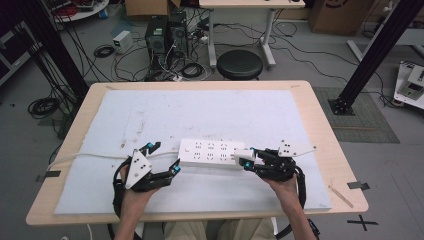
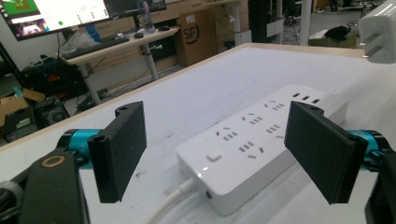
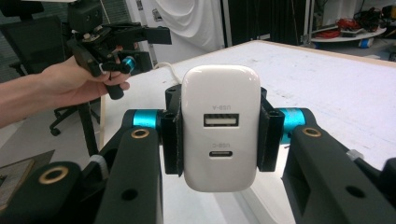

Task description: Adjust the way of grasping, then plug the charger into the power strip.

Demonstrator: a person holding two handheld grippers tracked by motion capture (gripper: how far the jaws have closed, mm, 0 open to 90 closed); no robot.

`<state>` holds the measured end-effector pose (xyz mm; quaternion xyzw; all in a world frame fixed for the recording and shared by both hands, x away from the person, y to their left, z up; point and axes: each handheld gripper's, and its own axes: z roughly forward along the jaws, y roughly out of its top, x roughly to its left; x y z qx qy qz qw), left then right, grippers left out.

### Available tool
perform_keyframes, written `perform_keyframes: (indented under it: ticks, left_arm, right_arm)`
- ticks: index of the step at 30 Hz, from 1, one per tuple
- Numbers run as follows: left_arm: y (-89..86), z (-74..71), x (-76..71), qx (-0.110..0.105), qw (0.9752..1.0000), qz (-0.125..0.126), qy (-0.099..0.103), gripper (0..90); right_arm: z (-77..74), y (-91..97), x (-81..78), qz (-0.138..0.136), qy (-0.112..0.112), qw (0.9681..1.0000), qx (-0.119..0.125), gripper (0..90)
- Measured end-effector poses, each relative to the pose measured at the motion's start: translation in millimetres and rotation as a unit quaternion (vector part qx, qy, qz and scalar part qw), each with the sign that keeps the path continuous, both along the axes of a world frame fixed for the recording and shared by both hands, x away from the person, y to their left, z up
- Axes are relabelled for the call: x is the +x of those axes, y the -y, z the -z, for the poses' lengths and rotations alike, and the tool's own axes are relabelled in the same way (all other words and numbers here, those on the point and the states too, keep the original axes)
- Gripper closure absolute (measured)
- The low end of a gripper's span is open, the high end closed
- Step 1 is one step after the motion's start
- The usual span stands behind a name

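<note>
Charger (image 3: 220, 127), white USB wall plug: small, light, rigid, glossy-slippery shell, clamped by its flat sides in right tool (image 3: 219, 133) beside the power strip (image 1: 212, 153); left tool (image 2: 224, 149) released, open.

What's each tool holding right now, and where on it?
Right tool clamps the white USB charger by its two sides. Left tool holds nothing.

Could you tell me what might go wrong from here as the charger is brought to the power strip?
The left gripper stands open around the power strip without clamping it, so the strip may slide when pushed. The right gripper holds the USB charger by its smooth sides, so it could twist or slip during insertion.
</note>
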<state>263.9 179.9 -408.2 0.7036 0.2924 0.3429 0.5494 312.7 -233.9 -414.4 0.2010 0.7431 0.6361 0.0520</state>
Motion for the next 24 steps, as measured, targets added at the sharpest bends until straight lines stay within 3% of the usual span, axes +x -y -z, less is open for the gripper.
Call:
perform_keyframes:
  ticks: [4, 9, 18, 24]
  left_arm:
    - [-22.2, -0.1, -2.3, -0.005, 0.9992, -0.033, -0.024, 21.2]
    - [-46.1, 4.1, -5.2, -0.023, 0.9956, -0.075, -0.051, 21.2]
    - [-73.1, 6.9, -13.9, -0.034, 0.991, -0.117, -0.056, 21.3]
    - [-74.1, 4.7, -20.5, -0.036, 0.9915, -0.115, -0.049, 21.2]
  right_arm:
    - [-0.8, 1.2, -1.4, 0.0, 0.002, 1.0, -0.002, 63.0]
    - [-2.1, 2.9, -2.7, 0.004, 0.0, 1.0, -0.007, 63.0]
    - [-3.8, 5.5, -1.5, 0.009, 0.005, 0.9999, -0.006, 63.0]
    - [-3.8, 5.0, -1.1, 0.007, 0.002, 0.9998, -0.016, 62.9]
